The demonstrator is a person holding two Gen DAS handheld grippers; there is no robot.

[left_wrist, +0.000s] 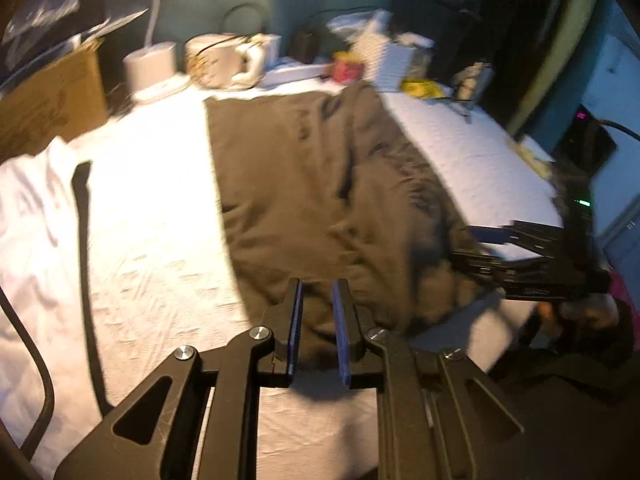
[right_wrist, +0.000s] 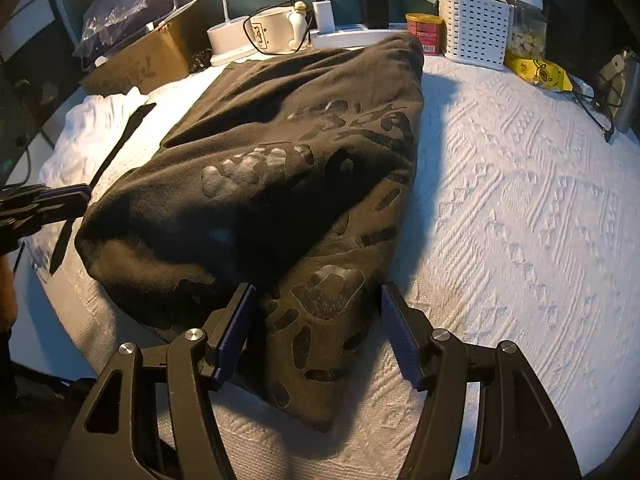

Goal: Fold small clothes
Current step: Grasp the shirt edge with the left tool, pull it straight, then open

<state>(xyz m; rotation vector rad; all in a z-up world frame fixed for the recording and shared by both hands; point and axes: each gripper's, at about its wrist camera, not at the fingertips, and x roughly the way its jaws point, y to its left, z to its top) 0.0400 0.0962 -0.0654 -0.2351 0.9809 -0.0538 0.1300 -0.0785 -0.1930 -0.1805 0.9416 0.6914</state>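
A dark brown garment (left_wrist: 320,184) with a glossy print lies partly folded on the white textured cloth (left_wrist: 152,248); it also shows in the right wrist view (right_wrist: 288,168). My left gripper (left_wrist: 318,320) hovers over its near edge, jaws a small gap apart, with nothing between them. My right gripper (right_wrist: 316,332) is open wide, its fingers on either side of the garment's near corner without closing on it. The right gripper also shows at the garment's right edge in the left wrist view (left_wrist: 532,256); the left gripper shows at the far left of the right wrist view (right_wrist: 48,204).
A white garment (right_wrist: 92,120) and a dark strap (right_wrist: 112,148) lie left of the brown one. Along the back stand a cardboard box (right_wrist: 136,64), lamp base (right_wrist: 230,38), mug (right_wrist: 276,30), red can (right_wrist: 426,32), white basket (right_wrist: 474,26) and yellow packet (right_wrist: 538,70).
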